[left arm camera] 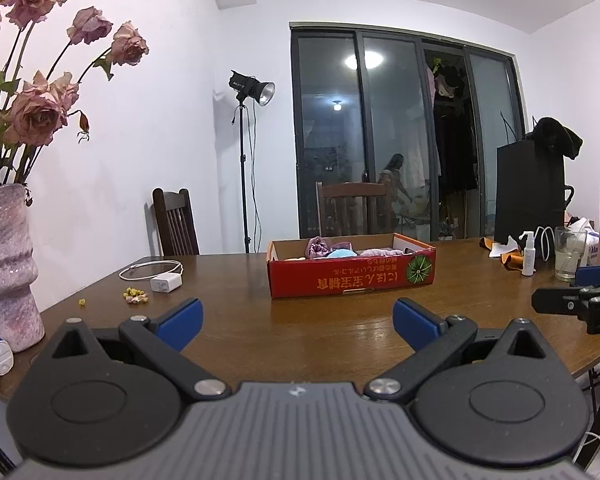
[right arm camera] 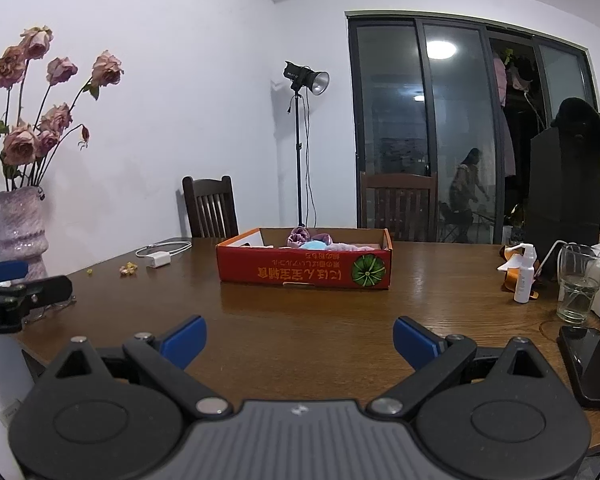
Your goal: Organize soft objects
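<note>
Both grippers hover low over the wooden worktop, each with its blue-tipped fingers spread wide and holding nothing: the left gripper and the right gripper. Mid-frame, well apart from both, sits a red cardboard box holding rolled soft cloths (purple, blue, pink)
</note>
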Demonstrator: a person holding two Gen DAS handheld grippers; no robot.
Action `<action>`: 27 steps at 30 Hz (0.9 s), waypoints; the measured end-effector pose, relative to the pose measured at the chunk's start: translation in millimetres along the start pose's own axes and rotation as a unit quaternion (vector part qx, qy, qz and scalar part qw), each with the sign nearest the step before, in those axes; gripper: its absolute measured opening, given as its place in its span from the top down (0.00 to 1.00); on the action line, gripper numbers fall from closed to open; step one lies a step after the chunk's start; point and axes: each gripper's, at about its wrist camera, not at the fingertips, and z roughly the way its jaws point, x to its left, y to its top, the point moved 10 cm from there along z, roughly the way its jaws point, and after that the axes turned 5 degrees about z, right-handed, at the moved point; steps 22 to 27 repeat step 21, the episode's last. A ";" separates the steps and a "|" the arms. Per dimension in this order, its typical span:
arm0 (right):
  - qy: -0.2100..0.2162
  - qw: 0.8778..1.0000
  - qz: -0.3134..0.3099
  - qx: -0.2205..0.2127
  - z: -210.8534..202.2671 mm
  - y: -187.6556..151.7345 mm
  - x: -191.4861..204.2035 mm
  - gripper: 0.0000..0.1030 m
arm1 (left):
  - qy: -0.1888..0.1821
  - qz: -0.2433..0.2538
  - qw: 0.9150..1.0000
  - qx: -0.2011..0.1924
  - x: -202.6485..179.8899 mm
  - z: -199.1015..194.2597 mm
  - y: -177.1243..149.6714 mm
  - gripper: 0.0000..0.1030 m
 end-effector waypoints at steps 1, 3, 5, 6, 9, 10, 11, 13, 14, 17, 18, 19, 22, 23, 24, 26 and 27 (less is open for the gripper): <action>0.000 1.000 0.000 0.000 -0.1 -0.1 -0.4 0.03 | 0.000 -0.003 1.000 -0.002 0.4 -0.5 0.4 0.00; 0.000 1.000 0.000 0.000 0.1 -0.4 -0.9 0.03 | 0.000 -0.004 1.000 -0.004 0.6 -1.2 1.3 0.00; 0.000 1.000 0.000 0.001 0.3 -0.7 -0.6 0.03 | 0.001 -0.003 1.000 -0.005 0.2 -2.2 1.5 0.00; 0.000 1.000 -0.001 0.000 -0.2 -0.4 -0.7 0.03 | 0.001 -0.003 1.000 -0.006 0.0 -2.6 1.3 0.00; 0.001 1.000 -0.002 0.001 -0.5 -1.0 -0.1 0.02 | 0.003 -0.004 1.000 -0.006 1.1 -2.6 0.9 0.00; 0.001 1.000 -0.004 0.001 -0.8 -1.3 -0.3 0.02 | 0.002 -0.004 1.000 -0.005 1.1 -2.7 0.8 0.00; 0.002 1.000 -0.005 0.001 -1.0 -1.4 0.2 0.02 | 0.002 -0.005 1.000 -0.005 1.2 -2.6 0.9 0.00; 0.003 1.000 -0.006 0.001 -1.2 -1.4 1.2 0.00 | 0.000 -0.006 1.000 -0.007 0.8 -2.9 1.3 0.00; 0.003 1.000 -0.006 0.000 -1.5 -1.3 1.8 0.00 | 0.000 -0.006 1.000 -0.008 0.4 -3.6 1.5 0.00; 0.003 1.000 -0.005 0.000 -1.6 -1.4 1.7 0.00 | 0.000 -0.007 1.000 -0.011 0.2 -4.8 2.0 0.00; 0.003 1.000 -0.005 0.000 -1.4 -0.9 0.9 0.00 | 0.001 -0.009 1.000 -0.012 0.9 -4.7 2.3 0.00; 0.003 1.000 -0.005 0.000 -1.4 -1.0 0.9 0.00 | 0.003 -0.013 1.000 -0.012 2.0 -4.6 2.6 0.00; 0.004 1.000 -0.006 0.000 -1.5 -0.8 0.9 0.00 | 0.000 -0.018 1.000 -0.012 2.7 -4.9 2.8 0.00; 0.004 1.000 -0.006 0.000 -1.5 -0.8 0.9 0.00 | 0.000 -0.018 1.000 -0.012 2.7 -4.9 2.8 0.00; 0.004 1.000 -0.006 0.000 -1.5 -0.8 0.9 0.00 | 0.000 -0.018 1.000 -0.012 2.7 -4.9 2.8 0.00; 0.004 1.000 -0.006 0.000 -1.5 -0.8 0.9 0.00 | 0.000 -0.018 1.000 -0.012 2.7 -4.9 2.8 0.00; 0.004 1.000 -0.006 0.000 -1.5 -0.8 0.9 0.00 | 0.000 -0.018 1.000 -0.012 2.7 -4.9 2.8 0.00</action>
